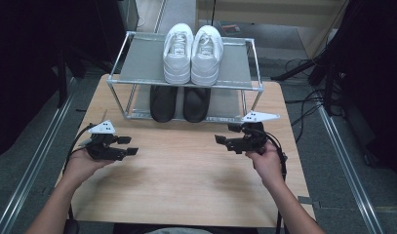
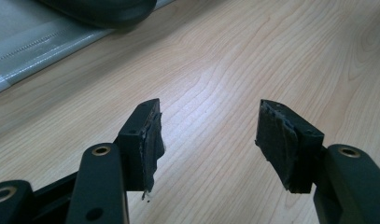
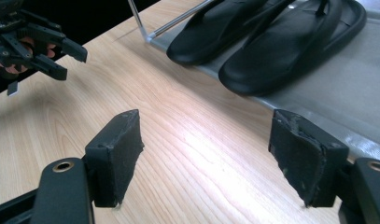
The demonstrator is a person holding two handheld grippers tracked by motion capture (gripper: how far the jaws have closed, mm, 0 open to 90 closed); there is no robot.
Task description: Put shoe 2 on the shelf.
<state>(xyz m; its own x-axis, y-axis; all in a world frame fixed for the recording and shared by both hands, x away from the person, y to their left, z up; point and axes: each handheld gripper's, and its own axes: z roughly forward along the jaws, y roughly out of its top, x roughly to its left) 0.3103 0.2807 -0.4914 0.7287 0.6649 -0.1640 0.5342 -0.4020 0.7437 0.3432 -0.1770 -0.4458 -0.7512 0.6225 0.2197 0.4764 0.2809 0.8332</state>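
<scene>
We hold both claws gaping and empty over the counter (image 1: 186,165), left claw (image 1: 130,146) at 9 o'clock, right claw (image 1: 223,141) at 3. The black sandals (image 1: 180,103) sit at 12 on the rack's lower shelf (image 1: 230,105), under the white sneakers (image 1: 192,52). We judge it best to come in low, under the top rail, each claw pinching one sandal's near edge.

Both forearms are bare, no sleeves. The left gripper (image 1: 130,145) and right gripper (image 1: 221,141) are black, each topped by a pale three-cornered plate, with brass-ringed screw holes, frayed dark pads and trailing black cables.
</scene>
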